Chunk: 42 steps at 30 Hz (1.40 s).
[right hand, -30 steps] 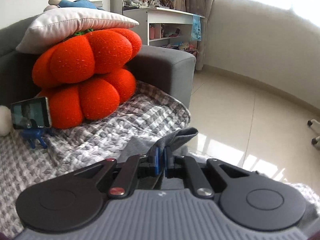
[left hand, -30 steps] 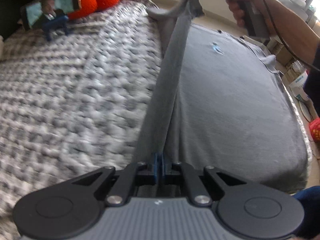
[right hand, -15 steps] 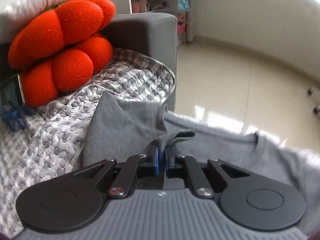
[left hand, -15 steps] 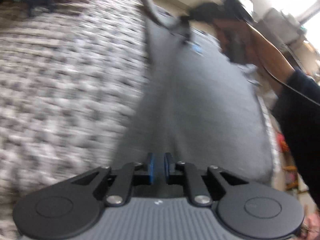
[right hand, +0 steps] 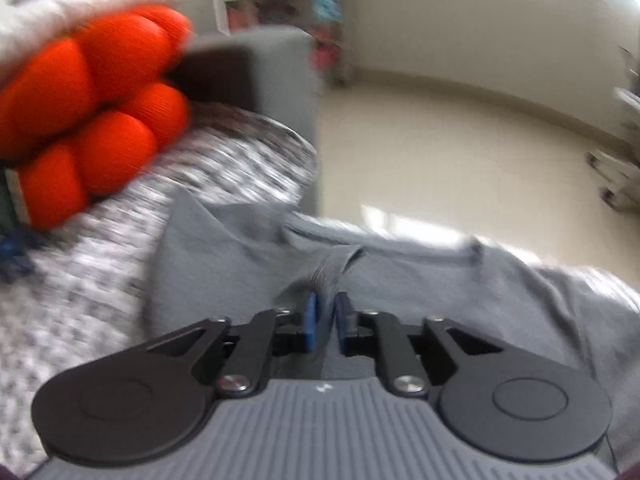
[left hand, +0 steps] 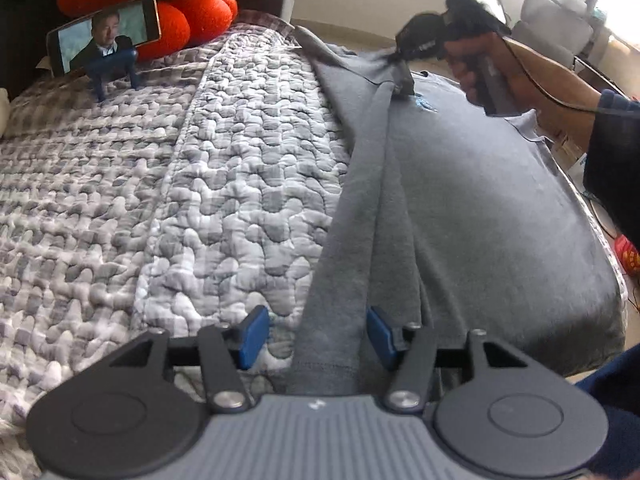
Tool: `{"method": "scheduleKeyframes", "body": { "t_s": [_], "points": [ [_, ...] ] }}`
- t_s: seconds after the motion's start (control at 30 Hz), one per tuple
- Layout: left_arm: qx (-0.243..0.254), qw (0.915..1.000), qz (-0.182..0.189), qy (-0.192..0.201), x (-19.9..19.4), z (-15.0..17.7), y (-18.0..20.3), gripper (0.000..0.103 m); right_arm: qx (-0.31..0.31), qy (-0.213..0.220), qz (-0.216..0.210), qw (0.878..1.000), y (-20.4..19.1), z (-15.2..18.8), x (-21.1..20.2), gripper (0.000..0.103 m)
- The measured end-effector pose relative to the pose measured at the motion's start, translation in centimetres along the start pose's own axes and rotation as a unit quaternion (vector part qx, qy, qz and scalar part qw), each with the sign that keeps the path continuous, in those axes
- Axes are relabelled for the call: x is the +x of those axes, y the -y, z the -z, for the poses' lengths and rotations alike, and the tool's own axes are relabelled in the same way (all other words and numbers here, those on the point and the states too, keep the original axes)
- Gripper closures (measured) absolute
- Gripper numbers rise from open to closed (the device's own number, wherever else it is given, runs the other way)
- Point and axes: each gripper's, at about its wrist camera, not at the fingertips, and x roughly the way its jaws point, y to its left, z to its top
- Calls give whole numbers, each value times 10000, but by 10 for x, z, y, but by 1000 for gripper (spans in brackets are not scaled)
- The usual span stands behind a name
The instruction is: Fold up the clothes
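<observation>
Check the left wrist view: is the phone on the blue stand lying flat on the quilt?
No. The phone stands propped upright on its blue stand above the quilt, screen lit, in front of the orange cushion.

Grey sofa (right hand: 276, 92), white shelf (right hand: 272, 0) behind — sunlit pale floor (right hand: 440, 160).

I can't make out any readable text from here. The grey shirt (left hand: 500, 184) carries a small blue chest emblem (left hand: 424, 103), but it is too blurred to read as letters or a brand. The red packet (left hand: 629, 255) on the floor has yellowish markings I can't decipher.
</observation>
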Motion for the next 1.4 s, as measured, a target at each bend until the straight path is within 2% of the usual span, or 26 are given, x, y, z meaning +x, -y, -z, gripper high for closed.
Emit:
{"method": "scheduleKeyframes", "body": {
  "t_s": [0.07, 0.1, 0.17, 0.27, 0.33, 0.4, 0.5, 0.6, 0.77, 0.9, 0.93, 1.0, 1.07, 1.17, 1.3, 1.4],
  "points": [
    [-126, 9999, 15, 34, -7, -2, -9, 48, 129, 59, 50, 9999, 1, 8, -11, 81],
    [-196, 9998, 20, 62, -10, -3, -14, 48, 261, 110, -31, 9996, 0, 12, -21, 73],
    [-361, 9993, 78, 105, -18, -5, -26, 48, 584, 139, -253, 9979, -1, 22, -43, 65],
    [-762, 9968, 214, 146, -32, -11, -49, 48, 755, -58, -800, 9939, -13, 43, -78, 65],
    [-1087, 9938, 134, 202, -40, -16, -65, 48, 461, -345, -1277, 9901, -37, 64, -103, 65],
    [-1370, 9902, 105, 242, -47, -21, -78, 48, 217, -621, -1829, 9809, -64, 89, -131, 65],
    [-1589, 9866, 144, 351, -58, -26, -88, 48, 341, -1001, -2566, 9607, -94, 130, -168, 65],
    [-1709, 9839, 157, 492, -70, -30, -94, 48, 630, -1249, -2930, 9458, -117, 168, -190, 65],
    [-1667, 9839, 204, 618, -86, -30, -97, 48, 982, -1531, -2931, 9386, -148, 205, -193, 65],
    [-1710, 9831, 229, 608, -87, -25, -103, 48, 843, -1562, -2460, 9529, -165, 213, -196, 65],
    [-1739, 9827, 232, 602, -86, -24, -105, 48, 798, -1580, -2362, 9554, -169, 215, -197, 68],
    [-1800, 9816, 236, 589, -84, -24, -109, 48, 774, -1629, -2352, 9551, -173, 222, -195, 93],
    [-1820, 9813, 248, 584, -84, -25, -110, 48, 703, -1508, -2204, 9611, -175, 225, -197, 97],
    [-1759, 9822, 261, 611, -85, -26, -109, 48, 808, -1135, -2475, 9588, -169, 223, -216, 97],
    [-1713, 9830, 273, 606, -83, -28, -109, 48, 1038, -654, -2963, 9472, -147, 222, -253, 97],
    [-1673, 9838, 302, 571, -79, -30, -106, 48, 1421, -499, -3044, 9406, -117, 232, -271, 97]
  ]
}}
